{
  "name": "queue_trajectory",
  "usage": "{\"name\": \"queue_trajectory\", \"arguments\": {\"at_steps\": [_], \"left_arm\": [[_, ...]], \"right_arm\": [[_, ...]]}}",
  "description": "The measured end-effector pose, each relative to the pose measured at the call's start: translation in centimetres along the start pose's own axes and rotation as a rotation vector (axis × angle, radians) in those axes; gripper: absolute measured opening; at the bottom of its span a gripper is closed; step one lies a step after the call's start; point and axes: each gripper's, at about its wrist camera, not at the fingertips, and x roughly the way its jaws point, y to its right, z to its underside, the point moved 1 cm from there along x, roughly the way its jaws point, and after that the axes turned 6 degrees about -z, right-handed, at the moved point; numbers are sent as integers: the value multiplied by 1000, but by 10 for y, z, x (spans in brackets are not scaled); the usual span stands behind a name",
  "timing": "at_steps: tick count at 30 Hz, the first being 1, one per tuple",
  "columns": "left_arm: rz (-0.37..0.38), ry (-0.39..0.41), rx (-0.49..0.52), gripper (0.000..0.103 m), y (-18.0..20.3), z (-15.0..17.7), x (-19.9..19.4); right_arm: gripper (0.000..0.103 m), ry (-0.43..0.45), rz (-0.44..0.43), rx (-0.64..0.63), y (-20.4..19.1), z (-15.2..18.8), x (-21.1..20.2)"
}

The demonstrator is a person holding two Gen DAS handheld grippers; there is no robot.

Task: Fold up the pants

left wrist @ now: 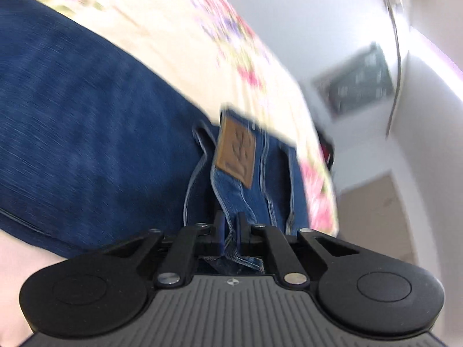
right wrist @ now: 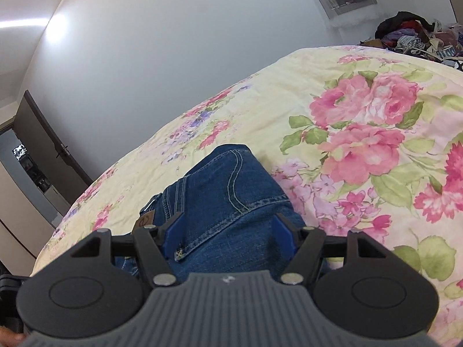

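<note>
Left wrist view showed the left gripper (left wrist: 230, 225) pinched tight on a fold of the jeans (left wrist: 86, 133) at the waistband, denim bunched between its two fingers and spilling back toward the gripper body. Just beyond the fingertips sat the brown leather patch (left wrist: 235, 154), tilted, with a belt loop beside it. The rest of the jeans spread away to the left over the floral bedspread (left wrist: 179, 29), the picture being blurred. Past the bed's edge a framed picture (left wrist: 358, 81) hung on the white wall.

Right wrist view showed the right gripper (right wrist: 228, 231) with its blue-padded fingers (right wrist: 175, 225) spread wide, straddling the jeans' stitched back pocket (right wrist: 228, 185); whether the pads touched the cloth could not be told. The denim lay near the bedspread's near edge. A pile of clothes (right wrist: 416, 34) sat at the bed's far right corner, and a dark door (right wrist: 43, 141) stood to the left.
</note>
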Motion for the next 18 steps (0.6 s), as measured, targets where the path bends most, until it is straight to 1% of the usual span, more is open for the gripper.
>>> {"name": "queue_trajectory", "arguments": {"at_steps": [2,3,4,7,9,10,11,12,13,14,15,16,18], "left_arm": [[-11,37,-18,0,-9,-7,-14],[-30,53,-8,0,-12,-9,-19],[-42,53,-3,0,-16,-10,-23],[-72,17,-3,0,-31,-9,-27],[-62,5,12,0,-34,-6,-26],[-62,6,20,0,-33,-4,-26],[-58,3,24,0,-32,-2,-26],[-55,-3,22,0,-31,-1,-25],[-52,-11,17,0,-29,0,-23],[-50,-17,14,0,-27,1,-21],[-47,-19,14,0,-25,2,-21],[-43,-20,16,1,-24,1,-22],[-39,-21,23,3,-21,1,-23]], "right_arm": [[64,2,-7,-8,-2,0,0],[64,3,-10,-13,-3,1,0],[64,1,-13,-17,-4,1,0],[63,-20,-3,-39,-7,4,5],[63,-39,22,-69,-9,6,10],[61,-60,48,-95,-10,9,14],[56,-111,95,-140,-12,15,23],[55,-184,138,-199,-15,25,34],[55,-232,175,-289,-21,38,43],[55,-245,215,-410,-32,49,49],[55,-230,233,-462,-39,53,48],[54,-205,226,-445,-42,51,45],[53,-163,163,-341,-38,42,33]]}}
